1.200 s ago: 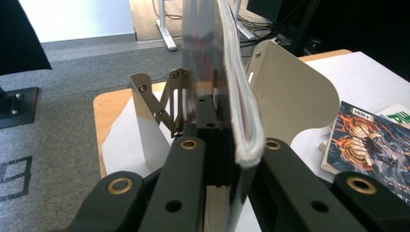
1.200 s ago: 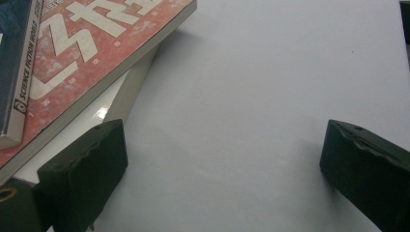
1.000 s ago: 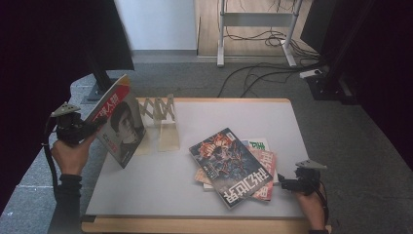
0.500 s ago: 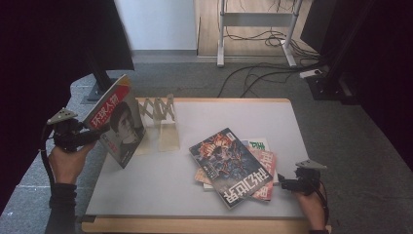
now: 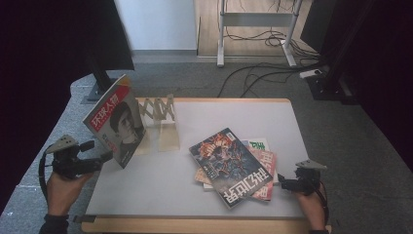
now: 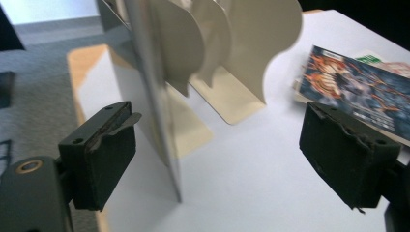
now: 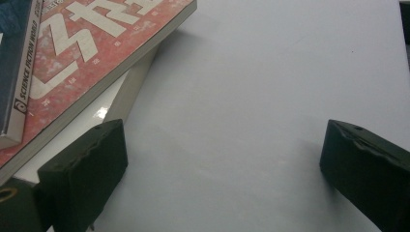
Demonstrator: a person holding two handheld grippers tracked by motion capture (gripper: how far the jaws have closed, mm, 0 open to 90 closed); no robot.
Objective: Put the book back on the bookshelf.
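While released, magazine (image 5: pixel 116 124) stands beside left hand-held gripper (image 5: pixel 100 158).

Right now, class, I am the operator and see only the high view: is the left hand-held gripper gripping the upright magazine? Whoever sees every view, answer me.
Observer: No. In the left gripper view the left hand-held gripper has just been opening its jaws. The upright magazine has its edge between them, and neither pad presses on it.
Operator: What is next to it?
Observer: The curved plates of the cream rack rise close beside it. I cannot tell whether they touch.
Operator: And the right hand-held gripper?
Observer: In its own view the right hand-held gripper is open over bare table, beside the stack of magazines.
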